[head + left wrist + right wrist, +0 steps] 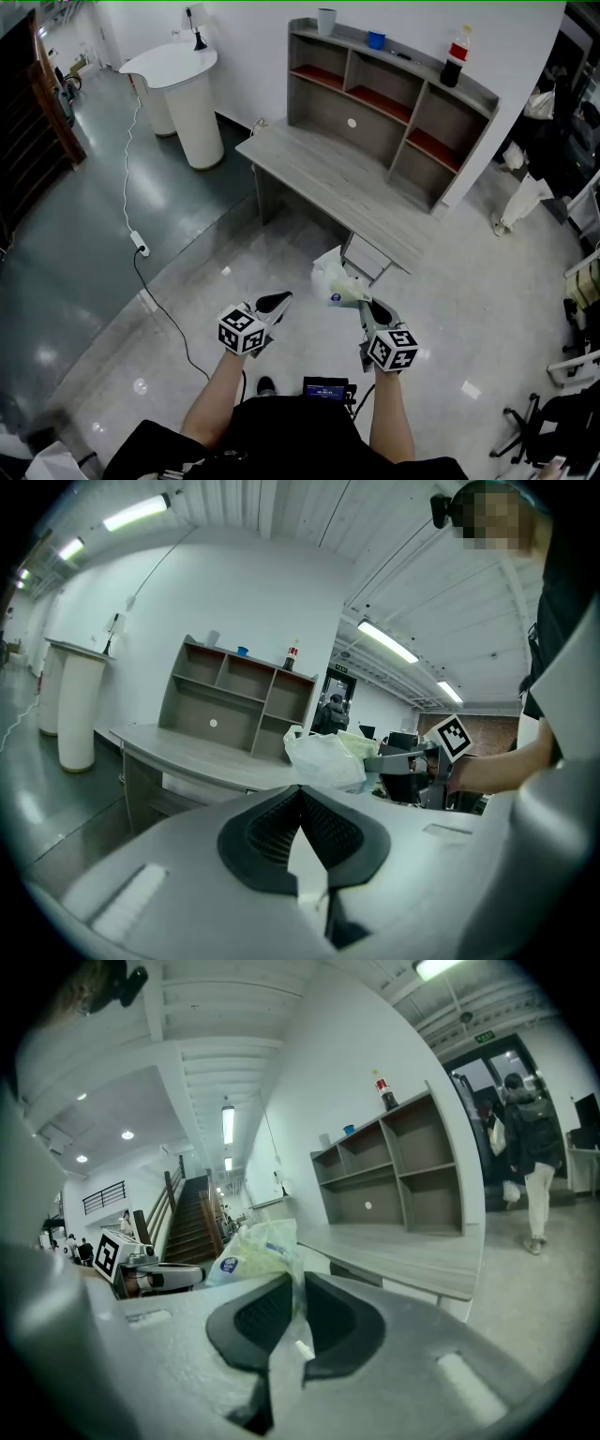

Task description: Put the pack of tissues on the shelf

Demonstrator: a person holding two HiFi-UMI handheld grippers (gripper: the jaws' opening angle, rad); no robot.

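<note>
The pack of tissues [336, 279] is held up in the air by the right gripper [292, 1286]. The gripper's jaws are pinched tight on the edge of the soft wrapper. The pack is kept in front of the grey desk [328, 178], above the floor. It is well apart from the shelf [333, 112] that is set at the back of the desk. The left gripper [300, 794] is held near the right one. Its jaws are pressed together, and nothing is caught between them. On top of the shelf, a cup [325, 21], a blue bowl [376, 39] and a bottle [456, 58] are seen. A white round stand [183, 89] is seen to the left of the desk.
</note>
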